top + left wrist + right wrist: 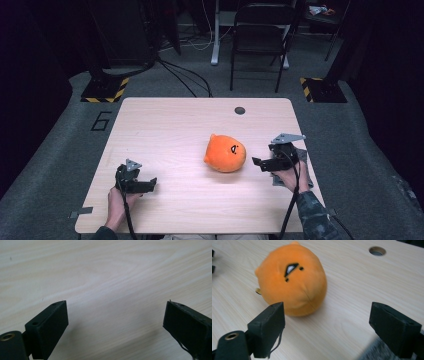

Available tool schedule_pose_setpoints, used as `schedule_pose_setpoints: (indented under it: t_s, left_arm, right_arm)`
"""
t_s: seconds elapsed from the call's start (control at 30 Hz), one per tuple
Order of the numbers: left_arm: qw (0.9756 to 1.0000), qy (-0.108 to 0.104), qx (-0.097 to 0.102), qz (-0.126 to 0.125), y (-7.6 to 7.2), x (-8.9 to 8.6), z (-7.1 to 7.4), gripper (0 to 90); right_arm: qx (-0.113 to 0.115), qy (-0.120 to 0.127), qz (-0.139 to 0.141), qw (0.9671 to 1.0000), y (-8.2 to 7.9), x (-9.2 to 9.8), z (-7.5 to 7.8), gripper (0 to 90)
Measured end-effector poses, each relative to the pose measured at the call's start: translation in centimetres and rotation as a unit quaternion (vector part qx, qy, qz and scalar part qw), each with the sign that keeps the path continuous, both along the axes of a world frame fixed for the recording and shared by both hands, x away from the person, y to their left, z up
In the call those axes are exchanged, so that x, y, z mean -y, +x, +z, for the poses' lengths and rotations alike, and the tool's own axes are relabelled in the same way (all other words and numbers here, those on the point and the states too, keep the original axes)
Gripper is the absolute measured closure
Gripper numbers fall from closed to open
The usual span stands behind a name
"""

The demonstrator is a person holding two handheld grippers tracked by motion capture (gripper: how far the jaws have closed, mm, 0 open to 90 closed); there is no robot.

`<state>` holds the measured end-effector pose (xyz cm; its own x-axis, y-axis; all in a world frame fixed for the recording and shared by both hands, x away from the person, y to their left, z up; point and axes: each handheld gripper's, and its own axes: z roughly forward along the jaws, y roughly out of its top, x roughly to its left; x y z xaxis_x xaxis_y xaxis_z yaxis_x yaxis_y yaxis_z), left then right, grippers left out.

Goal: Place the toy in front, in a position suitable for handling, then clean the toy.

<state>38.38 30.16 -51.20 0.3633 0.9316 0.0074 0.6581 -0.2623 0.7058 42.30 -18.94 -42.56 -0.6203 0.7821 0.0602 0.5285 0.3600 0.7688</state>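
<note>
Between two open-jawed grippers, left gripper (150, 183) and right gripper (256, 162): orange plush (225, 154), face toward right gripper.

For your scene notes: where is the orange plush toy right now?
In the high view the orange plush toy lies right of the table's centre, just left of the open right gripper, not touching it.

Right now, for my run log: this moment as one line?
orange plush toy: on table, free | right hand-held gripper: open, beside toy | left hand-held gripper: open, empty
</note>
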Motion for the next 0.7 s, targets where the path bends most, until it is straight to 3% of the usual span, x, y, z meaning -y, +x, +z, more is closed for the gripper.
schedule_pose_setpoints:
  t_s: [0.2,0.3,0.5,0.7]
  left_arm:
    - [0.9991,-0.014,0.025,-0.031,0.3,1.8,1.6,6.0]
    - [0.9978,-0.020,0.040,-0.049,0.7,3.0,2.3,6.0]
    - [0.9937,-0.022,0.055,-0.095,1.6,6.2,3.2,6.1]
    - [0.9896,-0.016,0.067,-0.126,2.3,9.0,3.2,7.0]
  right_arm:
    - [-0.005,-0.011,-0.059,0.9982,-1.0,2.5,-0.4,8.9]
    - [0.001,-0.031,-0.083,0.9960,-1.5,3.3,-0.5,7.6]
    - [-0.020,-0.044,-0.121,0.9915,-1.7,4.8,-1.4,6.0]
    - [-0.026,-0.042,-0.139,0.9890,-1.3,5.6,-1.7,5.9]
